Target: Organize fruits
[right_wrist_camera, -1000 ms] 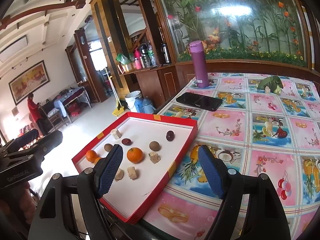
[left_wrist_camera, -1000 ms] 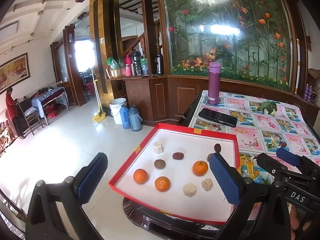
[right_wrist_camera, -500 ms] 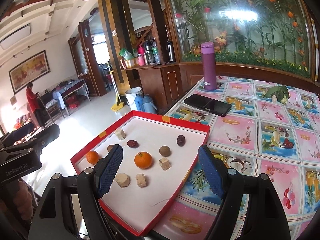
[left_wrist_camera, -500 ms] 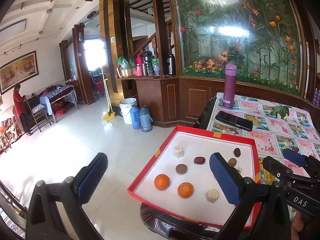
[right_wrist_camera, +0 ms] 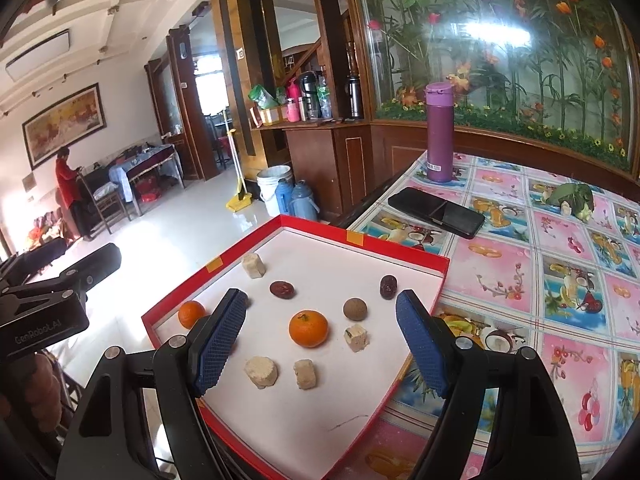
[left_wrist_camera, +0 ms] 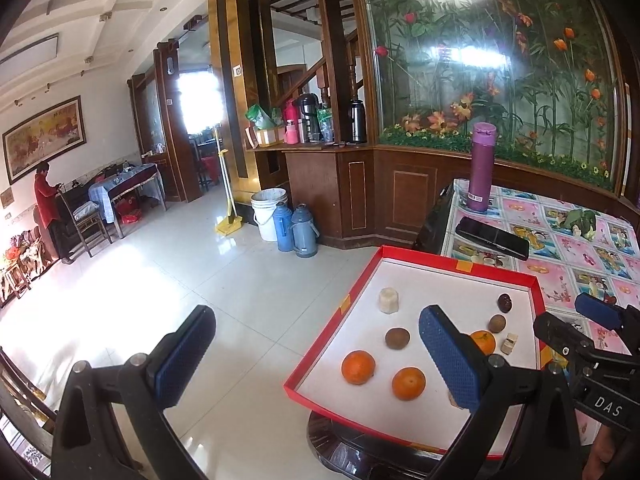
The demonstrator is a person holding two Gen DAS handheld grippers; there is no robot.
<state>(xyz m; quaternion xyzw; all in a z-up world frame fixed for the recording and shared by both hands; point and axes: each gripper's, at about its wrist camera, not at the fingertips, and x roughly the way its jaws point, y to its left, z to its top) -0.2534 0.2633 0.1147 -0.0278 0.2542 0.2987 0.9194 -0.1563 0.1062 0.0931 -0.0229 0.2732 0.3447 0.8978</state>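
I find my right gripper (right_wrist_camera: 322, 348), pads apart and empty, nearer than my open left gripper (left_wrist_camera: 316, 360) to the round orange mandarin (right_wrist_camera: 308, 328) lying mid-tray in the red-rimmed white tray (right_wrist_camera: 400, 246), directly ahead.

The tray (right_wrist_camera: 436, 280) sits at the counter's (right_wrist_camera: 520, 280) left corner, holding oranges (right_wrist_camera: 308, 328), dates (right_wrist_camera: 282, 289) and cake pieces (right_wrist_camera: 261, 371). Behind it lies a phone (right_wrist_camera: 436, 212), with a bottle (right_wrist_camera: 439, 133) farther back beside the glass wall (right_wrist_camera: 500, 40)
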